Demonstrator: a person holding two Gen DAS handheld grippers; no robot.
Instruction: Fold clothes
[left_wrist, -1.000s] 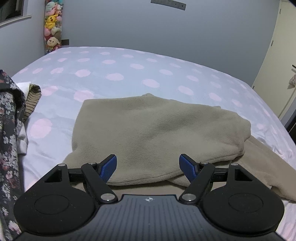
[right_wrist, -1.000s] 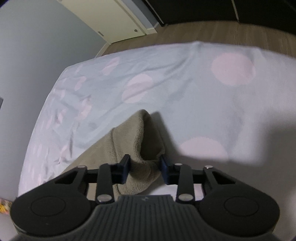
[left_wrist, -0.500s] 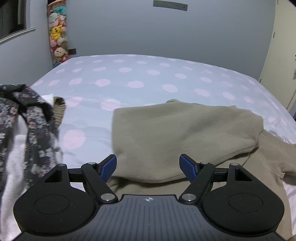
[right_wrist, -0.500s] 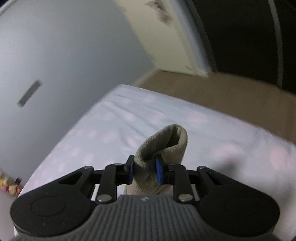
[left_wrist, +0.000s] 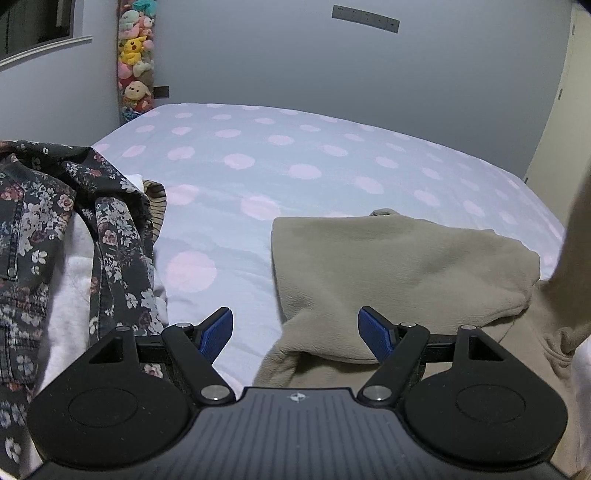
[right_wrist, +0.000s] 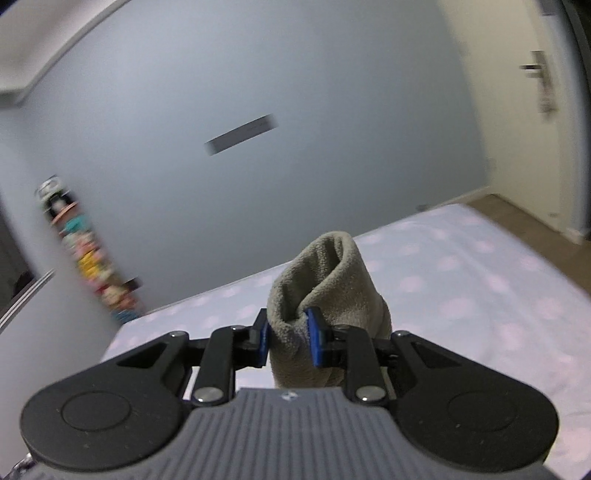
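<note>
Item one, your left gripper (left_wrist: 295, 334): jaws standing wide apart and empty, poised over the near edge of the beige fleece garment (left_wrist: 399, 266), which lies partly folded on the polka-dot bed sheet (left_wrist: 258, 177), with a floral dark garment (left_wrist: 55, 229) heaped on white cloth at the left. Item two, your right gripper (right_wrist: 287, 341): blue pads clamped on a bunched beige cuff (right_wrist: 328, 280) of that fleece, lifted clear above the bed; a strip of beige cloth rises at the left view's right edge

Both wrist views look forward over the bed (left_wrist: 295, 162), sharing the grey wall (right_wrist: 258, 74).
</note>
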